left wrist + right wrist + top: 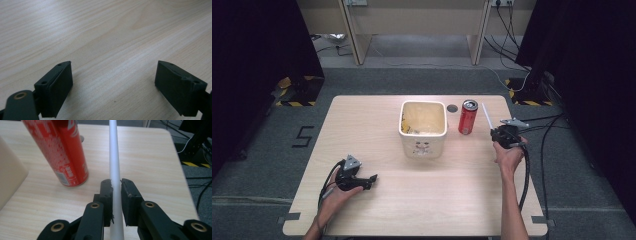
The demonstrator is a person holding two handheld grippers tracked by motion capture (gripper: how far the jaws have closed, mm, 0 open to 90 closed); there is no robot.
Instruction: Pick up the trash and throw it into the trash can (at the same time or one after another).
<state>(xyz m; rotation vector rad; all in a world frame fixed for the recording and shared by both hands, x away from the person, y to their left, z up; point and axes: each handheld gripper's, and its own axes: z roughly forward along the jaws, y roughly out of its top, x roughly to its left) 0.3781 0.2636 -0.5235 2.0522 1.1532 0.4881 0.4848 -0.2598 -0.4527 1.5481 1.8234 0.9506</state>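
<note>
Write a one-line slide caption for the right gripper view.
Right gripper clamps a white straw beside a red can standing on the wooden table.

On the tabletop (412,200), a cream square bucket (423,128) stands near the middle of the far edge, with a red can (468,116) upright just beside it toward the right edge. The right claw (495,131), held by a hand (508,157) near the right edge, is closed on a white straw (487,115) that points up and away, its tip close to the can. The left claw (371,178) sits low near the near left corner, gripped by the left hand (334,192).
</note>
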